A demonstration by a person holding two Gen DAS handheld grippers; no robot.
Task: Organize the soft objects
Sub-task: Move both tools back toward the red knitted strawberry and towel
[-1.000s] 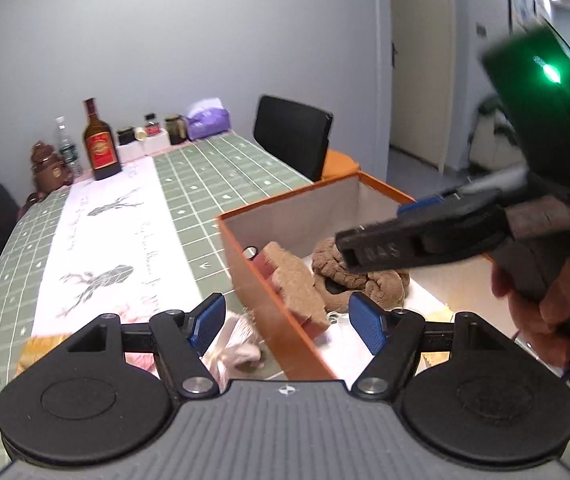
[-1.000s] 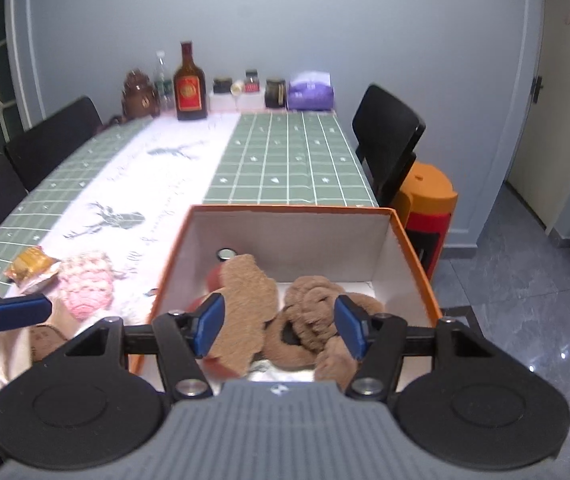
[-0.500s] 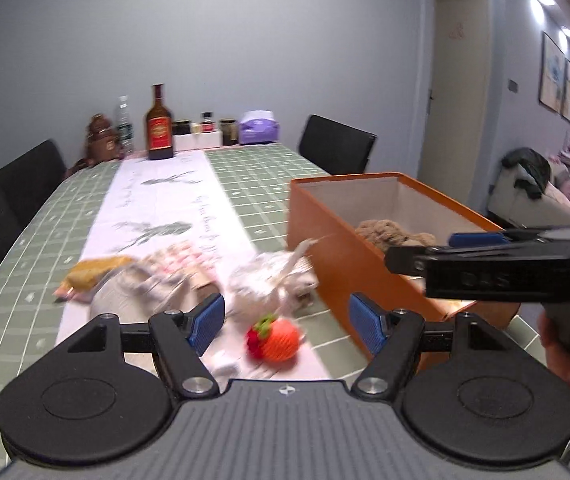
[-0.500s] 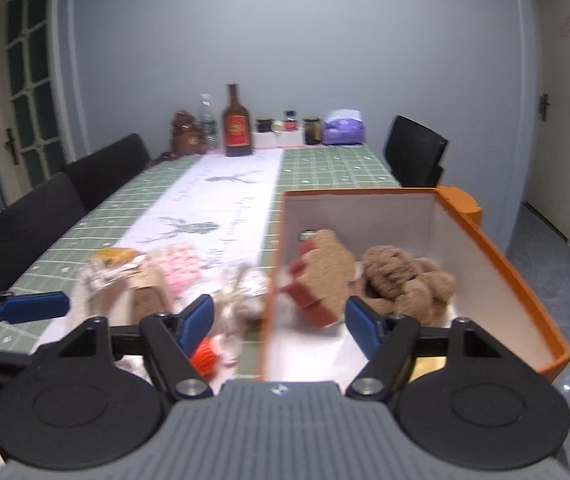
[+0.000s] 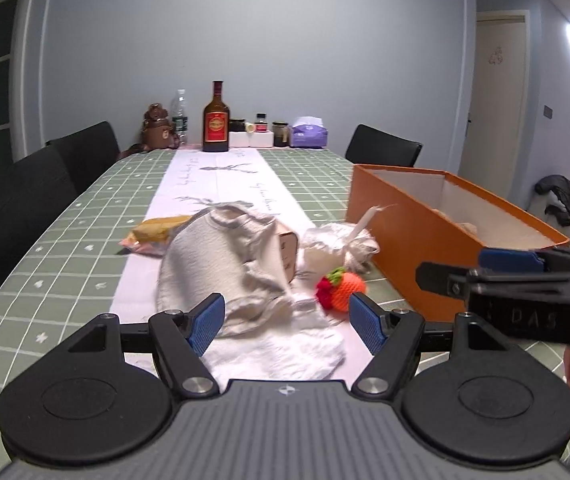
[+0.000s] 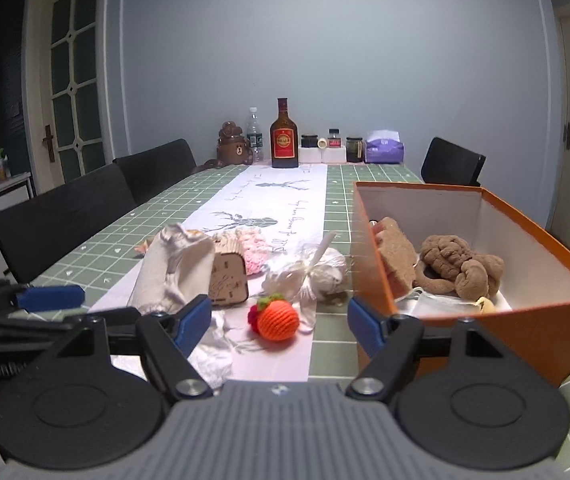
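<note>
So the open orange cardboard box with the white inside [image 6: 541, 312] sits at the right edge of the green checked tablecloth [image 5: 65, 240], which makes sense as the drop-off spot: there's already a brown knotted plush toy [image 6: 459, 266] and a tan sponge-like slab [image 6: 395, 254] lying in it. Everything not yet sorted is bunched on the white table runner [image 6: 285, 208] just left of the box, so it's all a short carry away. The left gripper [image 5: 285, 322] is wide open with nothing in it, hanging low over the crumpled white cloth [image 5: 221, 264], and the little orange crocheted strawberry [image 5: 343, 286] sits just ahead toward its right finger. The right gripper [image 6: 275, 322] is also spread wide and empty, and the strawberry lies between its blue pads [image 6: 195, 322] from that view, so my guess is that's the next pick. The clear tied plastic bag [image 6: 311, 270] sits right behind it, almost touching, so a sloppy grab might snag the bag too.
</note>
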